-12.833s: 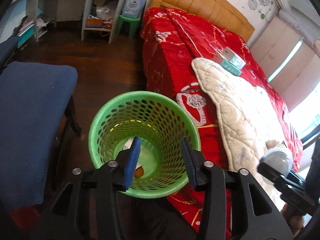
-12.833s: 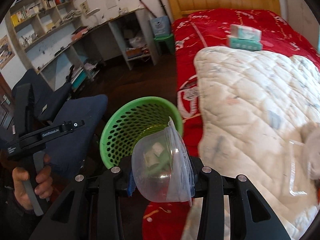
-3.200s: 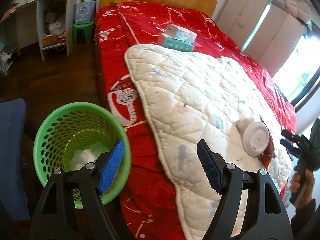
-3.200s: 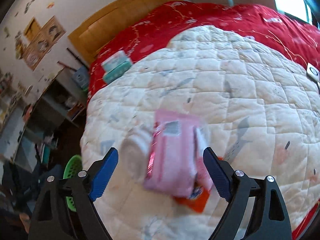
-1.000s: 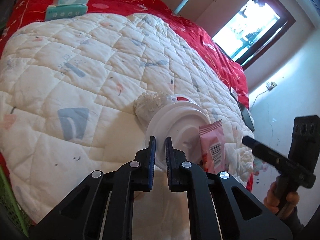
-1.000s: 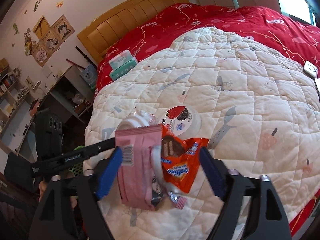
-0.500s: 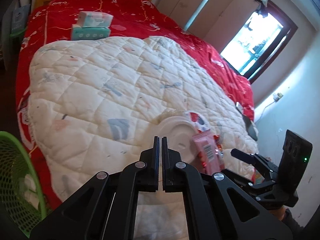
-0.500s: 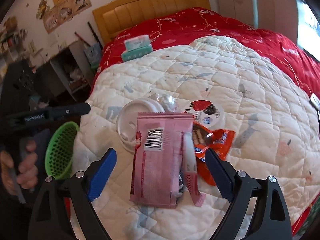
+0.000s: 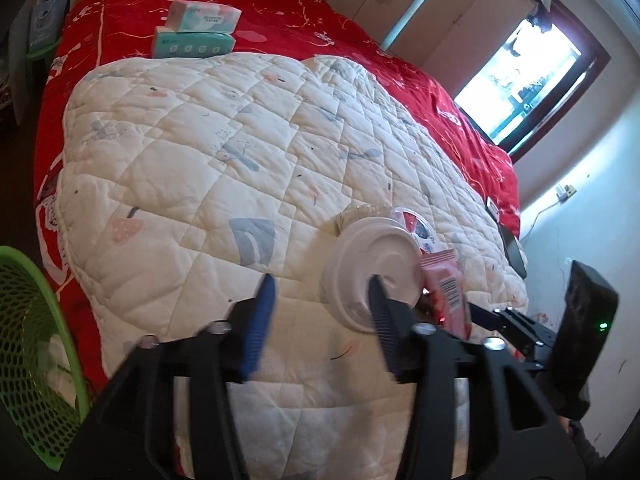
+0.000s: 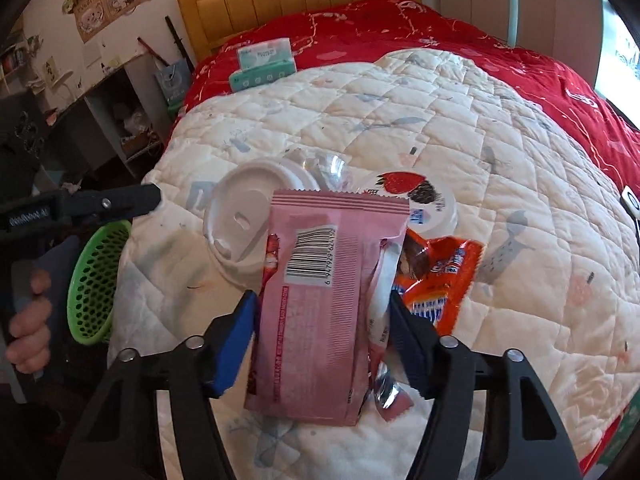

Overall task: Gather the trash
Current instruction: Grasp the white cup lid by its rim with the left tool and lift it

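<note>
**Right gripper set around the pink wrapper, left gripper spread beside the cup lid**

Your right gripper (image 10: pixel 320 320) has its blue pads either side of the pink snack wrapper (image 10: pixel 332 292), which lies barcode-up on the quilt (image 10: pixel 440 100) near its foot edge. The pads look close to the wrapper's sides, but whether they already pinch it is not clear, so treat the grasp as unconfirmed.

Your left gripper (image 9: pixel 320 312) is spread wide and holds nothing. Its right finger lies across the white cup lid (image 9: pixel 372 272), which sits just beside the wrapper.

The step in hand looks like picking up this cluster of litter: lid, wrapper, the orange snack packet (image 10: pixel 444 280) partly under it, and a strawberry-printed lid (image 10: pixel 416 196) behind.

Next, you would likely squeeze the right pads on the wrapper until it buckles slightly, lift it off the packet, and carry it to the green basket (image 9: pixel 28 332) by the bed's near left corner.

Both tools are angled down over the quilt's foot end, with the left one tipped to the side.
</note>
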Action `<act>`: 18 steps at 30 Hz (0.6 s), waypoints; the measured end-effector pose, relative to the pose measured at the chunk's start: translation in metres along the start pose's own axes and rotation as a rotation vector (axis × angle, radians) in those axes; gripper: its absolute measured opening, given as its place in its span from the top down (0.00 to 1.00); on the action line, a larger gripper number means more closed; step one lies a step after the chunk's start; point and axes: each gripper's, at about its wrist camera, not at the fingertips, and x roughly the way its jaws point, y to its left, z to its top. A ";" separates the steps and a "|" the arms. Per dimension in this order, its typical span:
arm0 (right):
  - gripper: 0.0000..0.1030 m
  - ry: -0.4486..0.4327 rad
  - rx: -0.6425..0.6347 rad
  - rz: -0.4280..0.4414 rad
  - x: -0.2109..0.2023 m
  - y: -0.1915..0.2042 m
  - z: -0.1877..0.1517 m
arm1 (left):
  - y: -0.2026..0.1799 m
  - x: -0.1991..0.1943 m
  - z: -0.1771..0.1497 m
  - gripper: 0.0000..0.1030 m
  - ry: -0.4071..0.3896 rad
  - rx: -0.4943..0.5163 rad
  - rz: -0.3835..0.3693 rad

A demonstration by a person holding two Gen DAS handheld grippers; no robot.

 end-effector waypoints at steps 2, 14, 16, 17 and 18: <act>0.42 -0.020 0.019 0.017 -0.010 -0.005 -0.001 | -0.002 0.005 0.001 0.48 0.011 0.007 -0.018; 0.44 -0.085 0.086 0.068 -0.055 -0.028 -0.004 | -0.008 0.055 0.005 0.46 0.072 0.029 -0.063; 0.44 -0.091 0.090 0.067 -0.060 -0.030 -0.005 | -0.005 0.057 0.006 0.52 0.072 0.006 -0.097; 0.44 -0.094 0.090 0.067 -0.062 -0.030 -0.006 | -0.004 0.057 0.005 0.59 0.072 -0.001 -0.120; 0.44 -0.096 0.089 0.067 -0.063 -0.030 -0.007 | -0.004 0.056 0.005 0.61 0.069 -0.006 -0.133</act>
